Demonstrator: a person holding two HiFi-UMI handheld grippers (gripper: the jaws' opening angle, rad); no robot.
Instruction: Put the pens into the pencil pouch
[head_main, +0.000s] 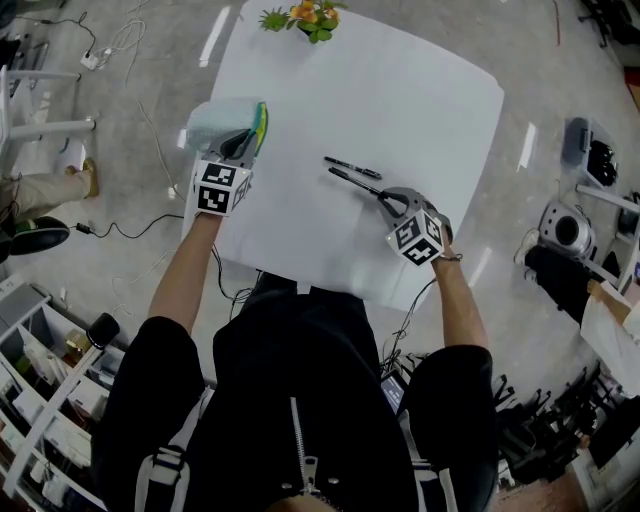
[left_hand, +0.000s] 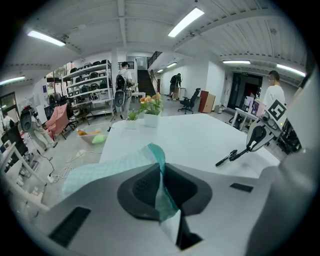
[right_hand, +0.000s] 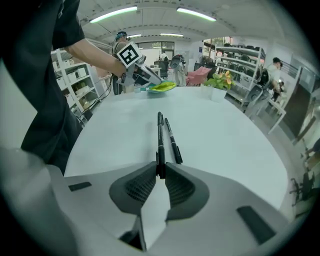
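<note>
Left gripper (head_main: 243, 148) jaws pinch the pencil pouch (head_main: 215, 122) edge at the table's (head_main: 420, 90) left side. Right gripper (head_main: 383, 198) jaws clamp one pen (head_main: 355, 183) by its end, with the second pen (head_main: 352, 167) just beside it on the table. Best to hold the pouch mouth up and feed the pen tip-first, but the opening is hidden, so whether it is unzipped can't be told.

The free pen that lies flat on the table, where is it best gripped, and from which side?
Grip the pen near the end closest to the right gripper, from above, jaws across its thin barrel. It lies flat, so probably only its long sides can be pinched.
</note>
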